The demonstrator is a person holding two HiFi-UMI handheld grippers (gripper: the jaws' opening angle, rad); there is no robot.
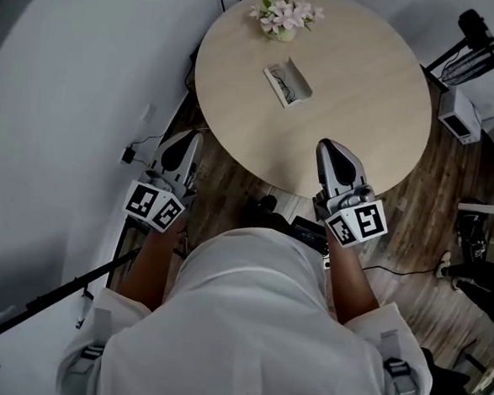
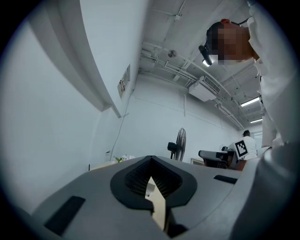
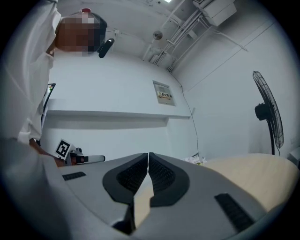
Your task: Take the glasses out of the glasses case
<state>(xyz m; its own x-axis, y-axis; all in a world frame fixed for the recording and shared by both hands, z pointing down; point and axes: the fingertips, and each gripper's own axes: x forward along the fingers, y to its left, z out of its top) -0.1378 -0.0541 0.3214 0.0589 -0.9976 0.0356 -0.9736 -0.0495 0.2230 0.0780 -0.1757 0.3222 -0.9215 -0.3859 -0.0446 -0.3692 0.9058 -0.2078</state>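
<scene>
Head view, landmark: one round wooden table [image 1: 354,115], seen from above.
Glasses case [image 1: 288,82]: one, open, lying on the table between its centre and its far edge.
Glasses [image 1: 282,78]: one dark-framed pair, lying inside the case.
Flowers [image 1: 283,18]: one pink-and-white bunch at the table's far edge, beyond the case.
Left gripper [image 1: 189,138]: held off the table, beside its near left edge, well apart from the case; the left gripper view showed its jaw tips met, with nothing between them.
Right gripper [image 1: 328,146]: held at the table's near edge, well apart from the case; the right gripper view showed its jaws pressed together on nothing.
Marker cubes [image 1: 155,206]: two, one per gripper; they bore black-and-white square patterns and no letters.
Writing: one wall notice [image 3: 164,97] beyond the table, its print too small to read.
Fan [image 1: 485,44]: one, standing beyond the table's far right edge.
</scene>
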